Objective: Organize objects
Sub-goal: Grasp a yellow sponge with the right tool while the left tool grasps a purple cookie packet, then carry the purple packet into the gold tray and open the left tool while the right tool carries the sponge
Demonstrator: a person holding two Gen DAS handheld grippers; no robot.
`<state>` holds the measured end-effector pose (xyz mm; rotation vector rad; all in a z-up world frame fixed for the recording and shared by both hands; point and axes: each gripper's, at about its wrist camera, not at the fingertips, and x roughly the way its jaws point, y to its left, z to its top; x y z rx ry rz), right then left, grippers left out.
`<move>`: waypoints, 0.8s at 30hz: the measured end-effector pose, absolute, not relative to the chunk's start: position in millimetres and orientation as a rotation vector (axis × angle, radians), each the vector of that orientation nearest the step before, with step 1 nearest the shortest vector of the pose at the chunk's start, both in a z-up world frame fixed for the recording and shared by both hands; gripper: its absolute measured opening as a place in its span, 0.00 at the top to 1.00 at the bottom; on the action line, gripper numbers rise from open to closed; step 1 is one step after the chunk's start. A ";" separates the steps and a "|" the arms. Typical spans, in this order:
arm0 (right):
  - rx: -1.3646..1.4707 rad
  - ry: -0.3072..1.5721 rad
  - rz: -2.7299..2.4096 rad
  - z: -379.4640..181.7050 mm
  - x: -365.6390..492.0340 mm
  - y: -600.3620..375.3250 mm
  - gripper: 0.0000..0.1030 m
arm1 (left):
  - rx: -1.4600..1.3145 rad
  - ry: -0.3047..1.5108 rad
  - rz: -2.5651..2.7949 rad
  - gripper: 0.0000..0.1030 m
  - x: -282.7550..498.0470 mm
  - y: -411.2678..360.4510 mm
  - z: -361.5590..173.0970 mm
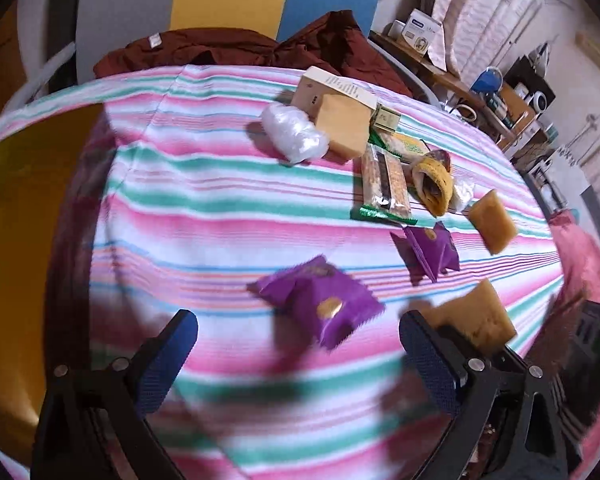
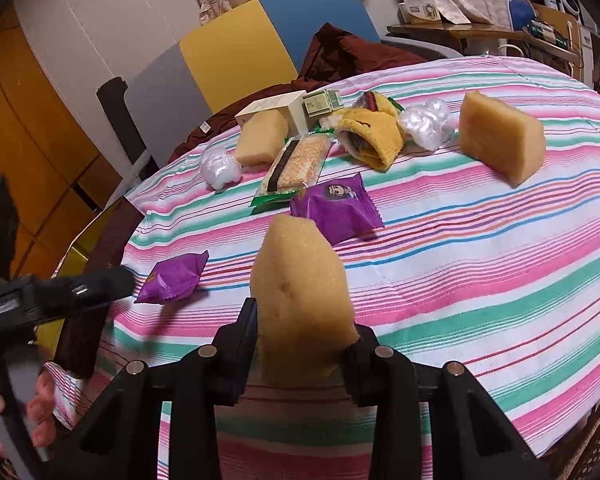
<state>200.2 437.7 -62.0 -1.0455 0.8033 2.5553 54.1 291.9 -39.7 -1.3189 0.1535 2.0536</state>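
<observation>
My right gripper [image 2: 304,332] is shut on a yellow sponge [image 2: 300,300], which is squeezed between the pads and lifted off the striped tablecloth [image 2: 480,280]. The same sponge [image 1: 476,316] shows at the lower right of the left wrist view. My left gripper [image 1: 298,320] is open and wide, with a purple snack packet [image 1: 320,304] lying on the cloth between and just beyond its fingertips. In the right wrist view it [image 2: 92,284] hovers beside that packet [image 2: 172,278]. A second purple packet [image 2: 336,208] lies mid-table, and two more sponges [image 2: 500,136] [image 2: 260,136] sit further back.
At the back lie a cracker pack [image 2: 296,164], a yellow cloth bundle [image 2: 376,132], two clear plastic wads [image 2: 220,168] [image 2: 428,120], a cream box [image 2: 276,110] and a small green box [image 2: 320,104]. Behind the table are a dark red garment [image 1: 220,48], a chair [image 2: 268,40] and a cluttered shelf [image 2: 480,28].
</observation>
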 end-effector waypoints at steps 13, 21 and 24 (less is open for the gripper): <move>-1.043 0.766 2.565 -63.1 200.9 432.9 0.65 | -1.242 0.230 2.033 0.40 47.0 325.8 -55.6; -1.056 0.749 2.567 -64.2 197.1 428.0 0.66 | -1.217 0.133 2.004 0.43 50.9 295.1 -56.8; -1.056 0.739 2.562 -63.0 196.1 425.8 0.67 | -1.213 0.101 2.002 0.44 53.6 285.4 -57.3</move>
